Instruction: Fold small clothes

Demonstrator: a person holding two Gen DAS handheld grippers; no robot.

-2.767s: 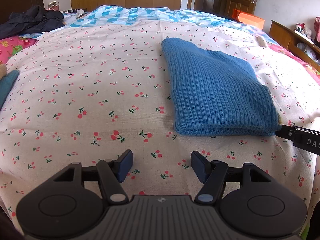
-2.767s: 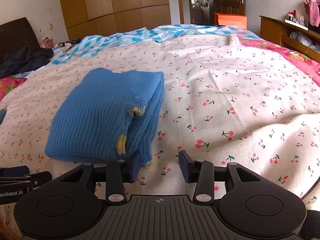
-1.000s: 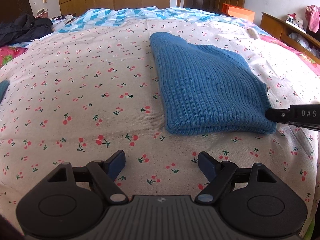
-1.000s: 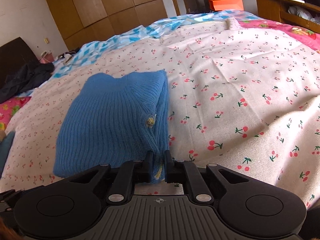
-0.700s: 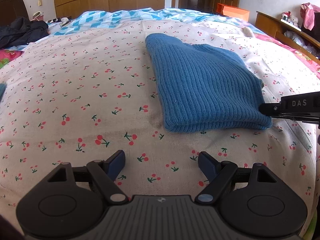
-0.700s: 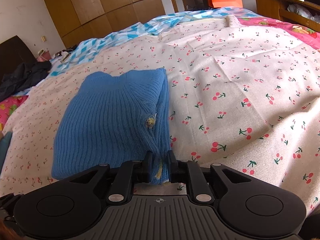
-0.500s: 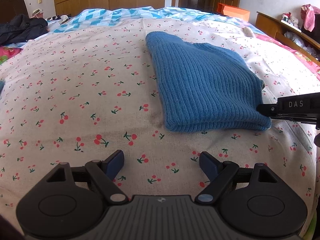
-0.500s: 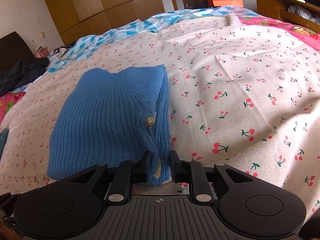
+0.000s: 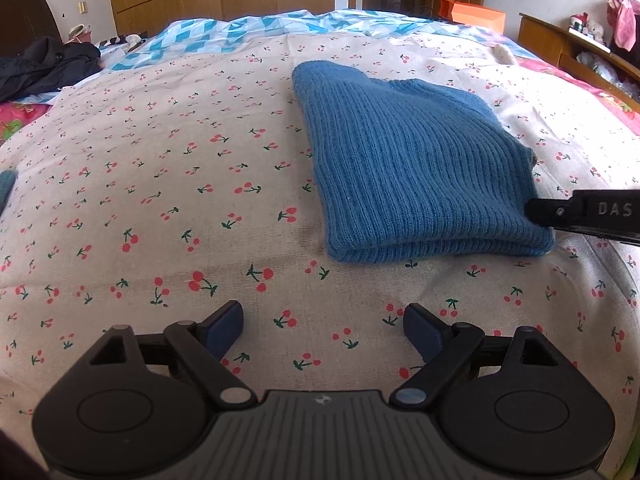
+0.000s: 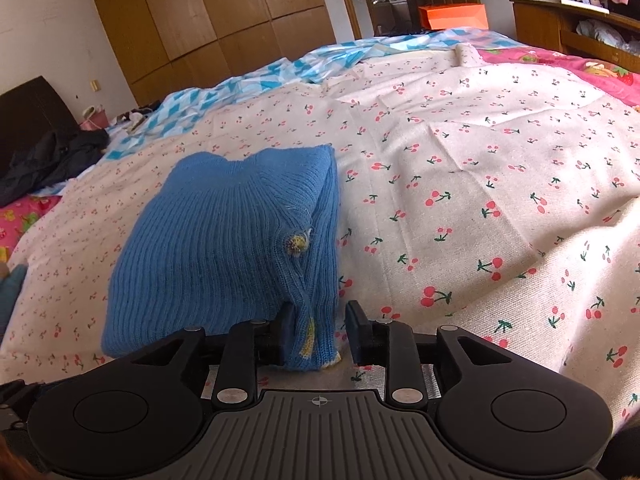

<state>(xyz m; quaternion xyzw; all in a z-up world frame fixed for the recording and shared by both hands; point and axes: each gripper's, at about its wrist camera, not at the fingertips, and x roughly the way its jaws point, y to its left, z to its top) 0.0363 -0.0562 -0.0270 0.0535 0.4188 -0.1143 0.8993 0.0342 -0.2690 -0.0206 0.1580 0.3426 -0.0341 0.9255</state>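
Note:
A folded blue knit sweater (image 9: 412,168) lies flat on the cherry-print bed sheet (image 9: 160,200). My left gripper (image 9: 324,328) hovers over bare sheet in front of the sweater's near left corner, its jaws wide and still opening, with nothing between them. In the right wrist view the sweater (image 10: 224,240) has its near right corner, with yellow trim, between the jaws of my right gripper (image 10: 320,332). Those jaws are opening, and a gap shows beside the right pad. One of the right gripper's fingers (image 9: 560,212) shows at the sweater's right edge.
A dark jacket (image 9: 48,64) and a blue-white quilt (image 9: 240,32) lie at the far end of the bed. A teal cloth (image 9: 6,188) pokes in at the left edge. A wooden shelf (image 9: 560,48) and an orange box (image 9: 472,12) stand at the right.
The right jaws, pinched on the sweater's near corner a second ago, have parted and let the cloth go. The left jaws have spread a little wider. The sweater lies where it was.

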